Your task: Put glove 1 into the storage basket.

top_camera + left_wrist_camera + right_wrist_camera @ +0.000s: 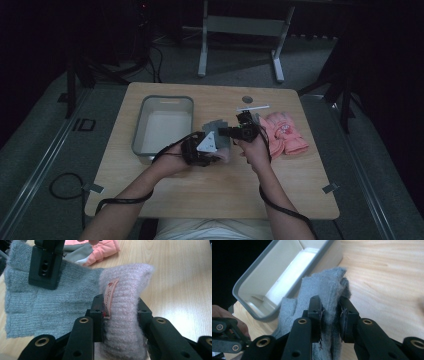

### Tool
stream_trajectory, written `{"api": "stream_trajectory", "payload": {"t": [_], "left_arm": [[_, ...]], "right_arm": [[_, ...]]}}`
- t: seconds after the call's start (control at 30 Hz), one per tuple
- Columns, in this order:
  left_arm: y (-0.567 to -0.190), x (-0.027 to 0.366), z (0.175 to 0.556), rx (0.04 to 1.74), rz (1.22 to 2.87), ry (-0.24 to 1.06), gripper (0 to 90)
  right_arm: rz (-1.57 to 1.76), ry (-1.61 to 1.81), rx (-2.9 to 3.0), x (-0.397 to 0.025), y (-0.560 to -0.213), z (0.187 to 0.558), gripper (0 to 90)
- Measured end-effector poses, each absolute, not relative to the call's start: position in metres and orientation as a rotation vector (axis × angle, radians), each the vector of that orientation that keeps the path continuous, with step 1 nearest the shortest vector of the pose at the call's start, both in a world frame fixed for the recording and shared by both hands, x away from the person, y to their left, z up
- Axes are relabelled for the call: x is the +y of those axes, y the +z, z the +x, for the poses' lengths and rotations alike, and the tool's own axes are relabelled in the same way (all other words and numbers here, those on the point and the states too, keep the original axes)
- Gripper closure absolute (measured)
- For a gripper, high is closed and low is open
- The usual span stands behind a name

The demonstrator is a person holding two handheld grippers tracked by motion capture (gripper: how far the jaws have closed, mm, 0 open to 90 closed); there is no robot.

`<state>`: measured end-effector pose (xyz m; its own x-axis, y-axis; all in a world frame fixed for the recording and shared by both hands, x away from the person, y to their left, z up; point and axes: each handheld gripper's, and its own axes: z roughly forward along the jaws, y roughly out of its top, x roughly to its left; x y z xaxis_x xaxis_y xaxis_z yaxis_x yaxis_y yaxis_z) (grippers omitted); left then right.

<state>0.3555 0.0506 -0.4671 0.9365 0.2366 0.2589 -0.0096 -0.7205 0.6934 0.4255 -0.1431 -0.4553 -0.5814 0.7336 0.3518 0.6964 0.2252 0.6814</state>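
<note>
A grey knit glove (212,126) with a pale lilac cuff (125,315) is held just above the middle of the table between both grippers. My left gripper (220,150) is shut on the cuff, and in the left gripper view (120,305) a small pink label lies against one jaw. My right gripper (223,131) is shut on the grey finger end of the glove (329,290). In the right gripper view (330,307) the fabric is bunched between the jaws. The right gripper's jaw (45,265) also shows pressing the grey knit (62,297).
An empty grey bin (162,98) stands left of the grippers, close behind the glove in the right gripper view (244,280). A pair of pink padded gloves (285,132) lies to the right. A thin white strip (252,107) and a round grommet (247,99) lie farther back.
</note>
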Motion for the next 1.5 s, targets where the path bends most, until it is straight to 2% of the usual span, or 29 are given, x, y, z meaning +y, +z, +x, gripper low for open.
{"api": "stream_trajectory", "payload": {"t": [0.6, 1.5], "left_arm": [[-0.432, 0.093, 0.370, 0.192, 2.370, 0.509, 67.8], [-0.426, 0.182, 0.379, 0.241, 2.409, 0.579, 67.4]], "right_arm": [[1.303, 1.314, 2.436, -0.091, -0.420, 0.447, 74.5], [1.189, 1.312, 2.530, 0.006, -0.412, 0.472, 74.4]]}}
